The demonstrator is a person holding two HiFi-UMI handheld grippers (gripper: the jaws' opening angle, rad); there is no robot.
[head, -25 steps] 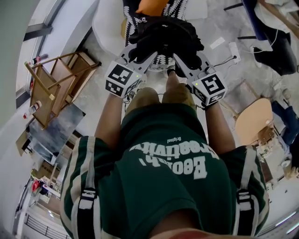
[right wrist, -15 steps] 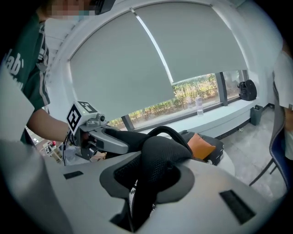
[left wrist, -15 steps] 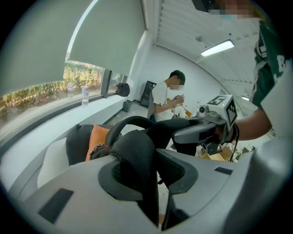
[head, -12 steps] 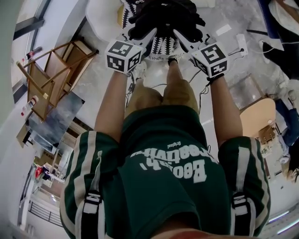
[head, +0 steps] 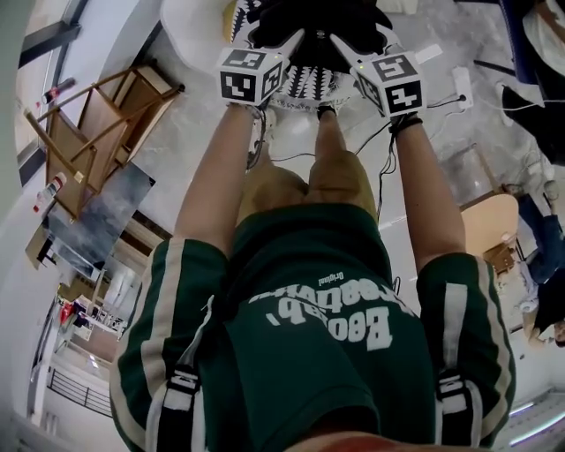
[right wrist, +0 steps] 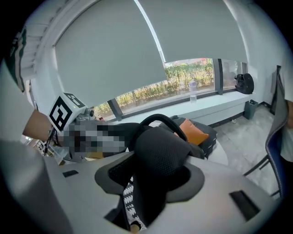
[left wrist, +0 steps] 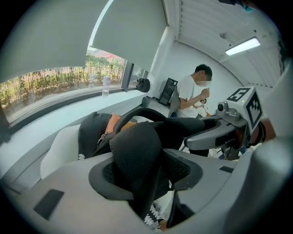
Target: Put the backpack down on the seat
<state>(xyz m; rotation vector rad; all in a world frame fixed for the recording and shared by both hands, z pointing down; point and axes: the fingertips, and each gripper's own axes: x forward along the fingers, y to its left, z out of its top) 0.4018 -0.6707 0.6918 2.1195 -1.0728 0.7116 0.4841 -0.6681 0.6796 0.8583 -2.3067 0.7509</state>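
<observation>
The left claw [left wrist: 144,164] is standing partly wide. Its jaws have just been opening, and a padded strap [left wrist: 137,151] is lying loose through the gap rather than being pinched. The right claw [right wrist: 151,176] is doing the same: its jaws have just been opening, and the other strap [right wrist: 160,153] is draping down between them.

Both straps are running up to the backpack [head: 309,19], which is sitting at the top centre of the head view. Its carry handle [right wrist: 162,119] is arching over the straps in the middle of the right gripper view. The bag seems to be resting on the seat [head: 190,40], a white shell at the upper left of the head view. A black-and-white patterned cover [head: 305,88] is showing just below the claws.

The set-down itself looks finished, so the step in hand is probably the letting go. The next move is calling for both claws to draw back along the straps without snagging the mesh, while checking that the bag is not tipping off the front edge.

The backpack is the only container here. No opening is showing, so what it is carrying cannot be told. An orange patch [right wrist: 194,129] is showing right of centre in the right gripper view. Whether it belongs to the bag or to a cushion behind it, I cannot tell.
</observation>
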